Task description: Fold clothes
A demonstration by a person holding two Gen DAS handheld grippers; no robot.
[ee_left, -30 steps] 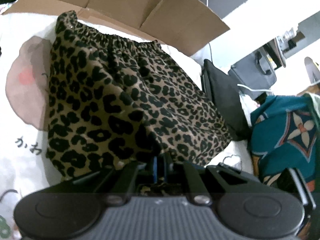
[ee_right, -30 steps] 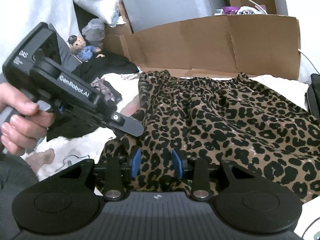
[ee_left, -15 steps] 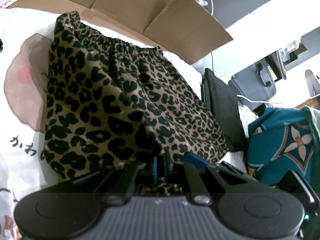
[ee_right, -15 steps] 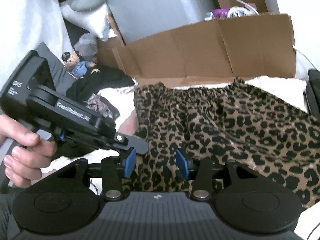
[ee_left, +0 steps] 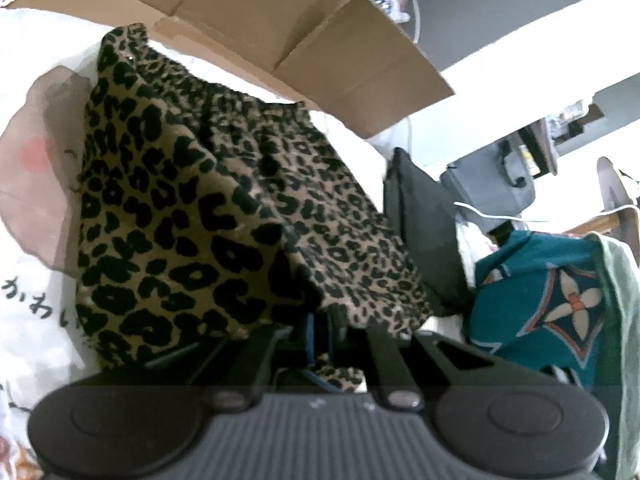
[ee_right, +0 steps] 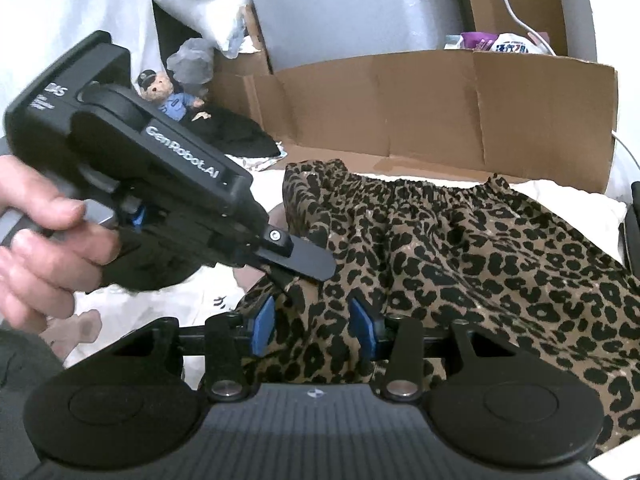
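My left gripper (ee_right: 294,270), marked "GenRobot.AI", clenches the skirt (ee_right: 460,264) hem; right gripper (ee_right: 316,326) jaws released, hem between.

Left tool (ee_left: 320,334) tips buried under leopard-print skirt (ee_left: 224,208) hem, lower centre. Skirt's lower right cut off by frame edge, right wrist view.

1. Both views are soft and slightly blurred, with fisheye bending towards the dark rounded corners.
2. The white printed bed cover (ee_left: 36,320) glares, blown out at the left edge.
3. The leopard-print fabric garment (ee_right: 460,260) is evenly lit, with soft shadows in its folds.
4. The black handheld gripper body (ee_right: 132,184) is smeared.
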